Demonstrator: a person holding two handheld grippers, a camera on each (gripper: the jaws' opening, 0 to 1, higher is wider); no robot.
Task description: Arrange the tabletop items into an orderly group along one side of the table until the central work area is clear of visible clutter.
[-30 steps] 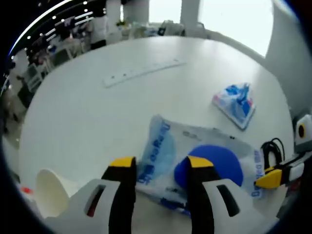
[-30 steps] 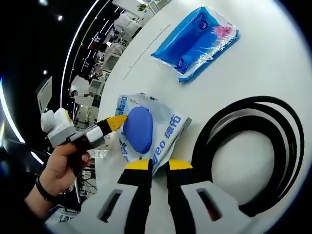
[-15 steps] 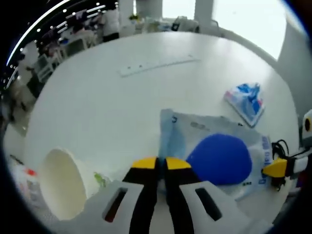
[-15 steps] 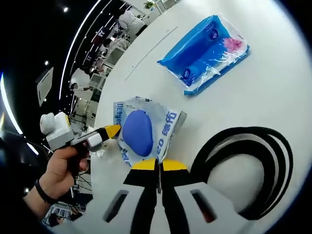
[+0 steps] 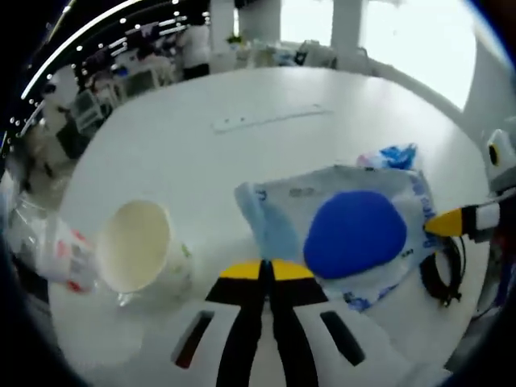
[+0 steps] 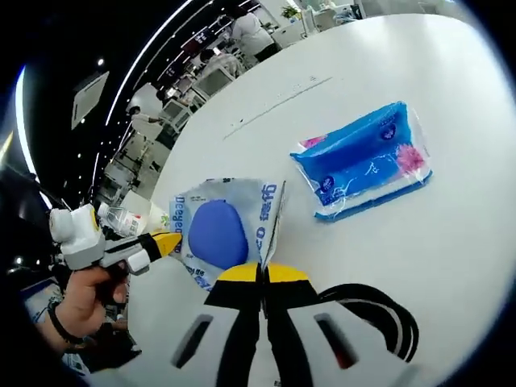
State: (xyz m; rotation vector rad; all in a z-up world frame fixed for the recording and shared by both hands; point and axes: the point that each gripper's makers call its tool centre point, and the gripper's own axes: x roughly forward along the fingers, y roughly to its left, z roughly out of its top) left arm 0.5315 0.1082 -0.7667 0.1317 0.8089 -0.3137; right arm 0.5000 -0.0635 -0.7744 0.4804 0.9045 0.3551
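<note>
A clear plastic bag with blue print and a blue oval pad inside [image 5: 355, 234] is stretched between both grippers and looks raised off the white table [image 5: 161, 153]. My left gripper [image 5: 266, 270] is shut on the bag's near edge. My right gripper [image 6: 262, 274] is shut on the opposite edge of the bag [image 6: 218, 230]. The right gripper's yellow tip [image 5: 451, 220] enters the left gripper view from the right. A hand holds the left gripper [image 6: 121, 250] at the bag's far side.
A white paper cup [image 5: 137, 246] lies on its side left of the bag, beside a plastic bottle [image 5: 56, 250]. A blue tissue pack [image 6: 367, 165] lies beyond the bag, and a coiled black cable [image 6: 379, 310] is close by. A thin white strip [image 5: 270, 118] lies farther off.
The left gripper went from open to shut on the bag's edge, and the right gripper's narrow gap shut too. The bag now stands up between them, nearer the cup.
</note>
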